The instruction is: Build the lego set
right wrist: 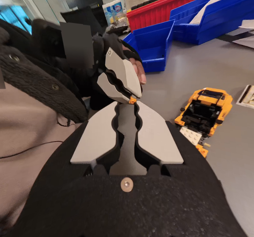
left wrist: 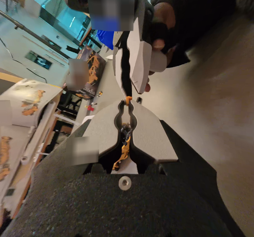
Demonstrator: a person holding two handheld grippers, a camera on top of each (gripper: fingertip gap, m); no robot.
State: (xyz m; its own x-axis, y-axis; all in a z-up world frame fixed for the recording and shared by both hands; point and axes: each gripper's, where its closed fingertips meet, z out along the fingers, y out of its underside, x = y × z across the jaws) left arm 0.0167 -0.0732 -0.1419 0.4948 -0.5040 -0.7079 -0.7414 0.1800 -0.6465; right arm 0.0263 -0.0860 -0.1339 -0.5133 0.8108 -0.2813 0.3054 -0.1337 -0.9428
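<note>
My left gripper [left wrist: 127,103] is shut on a small orange lego piece [left wrist: 128,99], pinched at its fingertips and held above the grey table. In the right wrist view the left gripper [right wrist: 132,98] comes in from the upper left with the orange piece [right wrist: 132,100] at its tip. My right gripper [right wrist: 127,103] is open, tip to tip with the left one, and its right fingertip [right wrist: 137,103] is right beside the piece. In the left wrist view the right gripper [left wrist: 129,92] comes down from above. The partly built orange lego car [right wrist: 203,113] stands on the table to the right.
Blue bins [right wrist: 151,48] and a red bin [right wrist: 158,14] stand at the back of the grey table [right wrist: 192,67]. The set's box [left wrist: 93,70], loose small pieces [left wrist: 90,107] and an open instruction booklet [left wrist: 27,101] lie on the left. A person's dark jacket [right wrist: 41,78] is close.
</note>
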